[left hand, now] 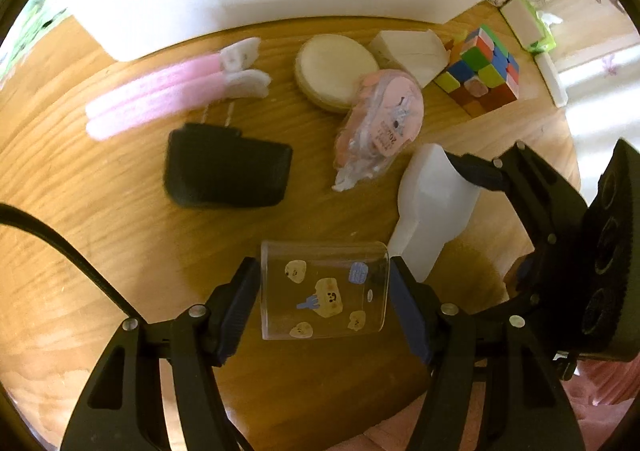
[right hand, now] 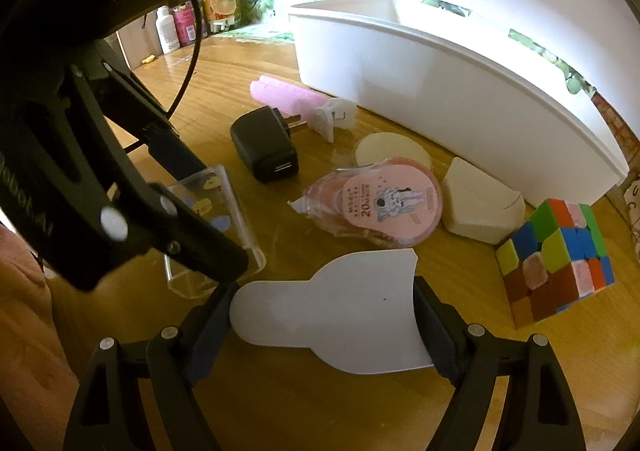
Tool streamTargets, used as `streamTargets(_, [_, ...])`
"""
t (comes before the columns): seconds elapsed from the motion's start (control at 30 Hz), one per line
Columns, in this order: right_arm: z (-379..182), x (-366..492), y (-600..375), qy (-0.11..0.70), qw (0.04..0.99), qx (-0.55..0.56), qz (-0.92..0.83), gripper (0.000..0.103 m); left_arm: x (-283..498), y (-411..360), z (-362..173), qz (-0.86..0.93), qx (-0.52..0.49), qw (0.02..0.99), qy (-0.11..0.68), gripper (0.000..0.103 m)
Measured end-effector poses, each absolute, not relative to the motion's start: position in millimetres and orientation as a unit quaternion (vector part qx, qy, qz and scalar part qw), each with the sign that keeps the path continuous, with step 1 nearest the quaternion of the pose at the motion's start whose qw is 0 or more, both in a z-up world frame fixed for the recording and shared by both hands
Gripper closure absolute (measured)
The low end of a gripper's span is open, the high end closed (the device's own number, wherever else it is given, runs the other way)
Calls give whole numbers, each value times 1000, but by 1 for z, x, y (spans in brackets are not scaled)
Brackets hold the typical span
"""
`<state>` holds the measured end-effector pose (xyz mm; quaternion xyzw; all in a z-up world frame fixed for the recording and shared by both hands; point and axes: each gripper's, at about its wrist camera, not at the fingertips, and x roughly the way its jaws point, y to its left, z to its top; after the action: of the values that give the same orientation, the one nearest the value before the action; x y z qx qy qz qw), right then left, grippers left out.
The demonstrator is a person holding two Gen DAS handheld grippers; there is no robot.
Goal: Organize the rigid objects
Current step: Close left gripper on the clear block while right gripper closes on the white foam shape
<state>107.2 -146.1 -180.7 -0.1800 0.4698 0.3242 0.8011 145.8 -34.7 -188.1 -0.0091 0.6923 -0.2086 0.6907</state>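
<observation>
Wooden table [left hand: 120, 211], left tool [left hand: 324, 291] clamping clear case [left hand: 324, 291]; right tool [right hand: 324, 319] clamping white scoop [right hand: 332, 319]

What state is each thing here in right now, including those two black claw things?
Left gripper: shut on the clear printed plastic case.
Right gripper: shut on the flat white plastic scraper.
Black wall charger: unplugged, lying on the wooden table.
Multicoloured puzzle cube: scrambled.
Pink correction tape: sealed in its clear wrapper.
White plastic bin: open-topped, contents hidden.

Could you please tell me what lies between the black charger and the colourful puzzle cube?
The pink tape pack lies between the black charger and the puzzle cube, most clearly in the right wrist view.
</observation>
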Motion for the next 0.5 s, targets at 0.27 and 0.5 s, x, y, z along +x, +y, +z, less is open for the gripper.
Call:
streamTargets(0.27, [-180, 92, -139, 477, 802, -168, 319, 18, 132, -14, -176, -188, -40, 713, 674, 35])
streamTargets(0.5, [-176, 74, -124, 476, 803, -161, 321, 18, 118, 10, -159, -175, -56, 741, 645, 35])
